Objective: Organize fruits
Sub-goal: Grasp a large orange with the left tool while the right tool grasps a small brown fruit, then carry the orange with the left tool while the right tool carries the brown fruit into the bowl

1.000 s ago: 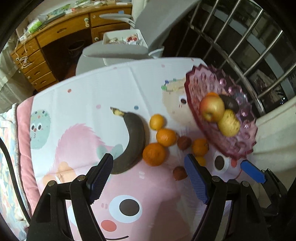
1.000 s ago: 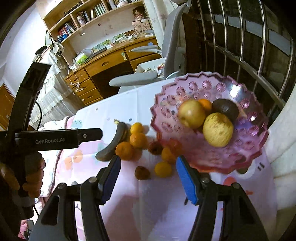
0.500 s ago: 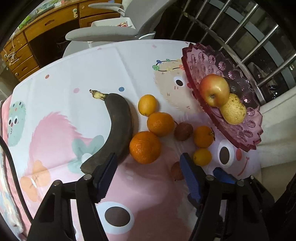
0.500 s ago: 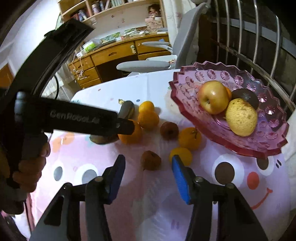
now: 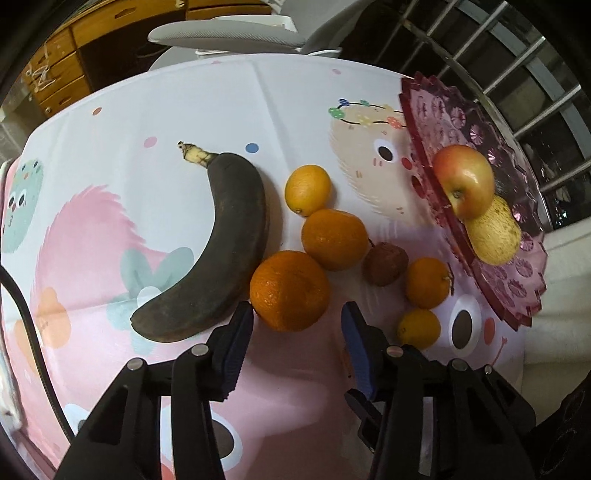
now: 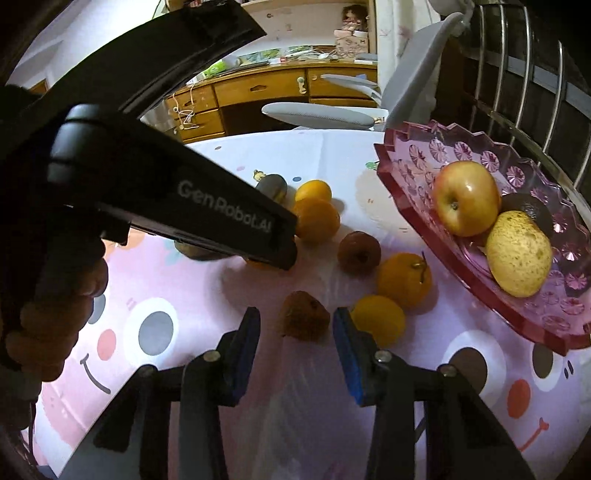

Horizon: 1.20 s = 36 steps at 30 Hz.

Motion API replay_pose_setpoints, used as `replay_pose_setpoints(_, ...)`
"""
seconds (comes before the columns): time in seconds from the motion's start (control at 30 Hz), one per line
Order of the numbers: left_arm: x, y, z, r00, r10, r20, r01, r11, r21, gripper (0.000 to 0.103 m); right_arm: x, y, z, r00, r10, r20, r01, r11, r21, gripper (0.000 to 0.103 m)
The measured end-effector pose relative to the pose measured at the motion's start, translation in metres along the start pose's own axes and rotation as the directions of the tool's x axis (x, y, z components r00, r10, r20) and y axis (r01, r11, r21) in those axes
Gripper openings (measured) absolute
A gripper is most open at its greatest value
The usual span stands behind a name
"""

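Note:
Loose fruit lies on a cartoon tablecloth [image 5: 221, 103]: a blackened banana [image 5: 221, 243], several oranges and two brown wrinkled fruits. My left gripper [image 5: 297, 326] is open, its tips on either side of the near edge of a large orange [image 5: 290, 290]. My right gripper [image 6: 295, 332] is open around a brown wrinkled fruit [image 6: 304, 319]. A small orange [image 6: 376, 319] lies just right of its right finger. A pink glass bowl [image 6: 417, 162] at the right holds an apple [image 6: 465, 197], a yellow pear [image 6: 519, 253] and a dark fruit [image 6: 528, 210].
The left gripper's black body [image 6: 166, 206] crosses the right wrist view and hides part of the banana and an orange. A grey office chair [image 5: 236, 33] and a wooden desk [image 6: 266, 92] stand beyond the table. Metal railing bars [image 6: 517, 74] run behind the bowl.
Both grippers have moved forward and down toward the fruit. The left now frames the large orange; the right now frames the brown fruit. Both stay open.

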<state>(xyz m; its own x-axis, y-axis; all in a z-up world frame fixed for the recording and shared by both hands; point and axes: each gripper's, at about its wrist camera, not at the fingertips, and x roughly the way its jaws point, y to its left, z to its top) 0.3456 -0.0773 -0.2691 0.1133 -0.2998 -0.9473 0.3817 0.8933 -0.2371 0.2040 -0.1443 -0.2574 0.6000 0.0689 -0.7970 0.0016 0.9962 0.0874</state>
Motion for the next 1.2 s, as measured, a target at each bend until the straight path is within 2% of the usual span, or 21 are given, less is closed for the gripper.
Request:
replay_pose_setpoints(0.37, 0.015, 0.0, 0.008, 0.999, 0.036, 0.013, -0.035, 0.994, -0.099, 0.047, 0.014, -0.007, 0.005, 0.999, 0.032, -0.021, -0.033, 0.998, -0.055, 0.035)
replay_pose_setpoints(0.4, 0.017, 0.0, 0.009, 0.999, 0.045, 0.014, -0.043, 0.993, -0.108, 0.046, 0.015, -0.007, 0.005, 0.999, 0.036, -0.025, -0.038, 0.997, -0.061, 0.032)
replay_pose_setpoints(0.73, 0.018, 0.0, 0.01, 0.997, 0.078, 0.02, -0.073, 0.983, -0.168, 0.042, 0.019, -0.008, 0.015, 0.987, 0.141, -0.082, -0.15, 0.982, -0.114, 0.029)
replay_pose_setpoints(0.93, 0.005, -0.003, 0.005, 0.995, 0.092, 0.027, -0.085, 0.98, -0.178, 0.041, 0.009, -0.008, 0.021, 0.978, 0.183, -0.097, -0.196, 0.97, -0.144, 0.028)
replay_pose_setpoints(1.2, -0.031, -0.025, 0.005, 0.993, 0.099, 0.059, -0.089, 0.984, -0.152, 0.041, -0.019, -0.019, 0.038, 0.976, 0.193, -0.102, -0.207, 0.967, -0.147, 0.028)
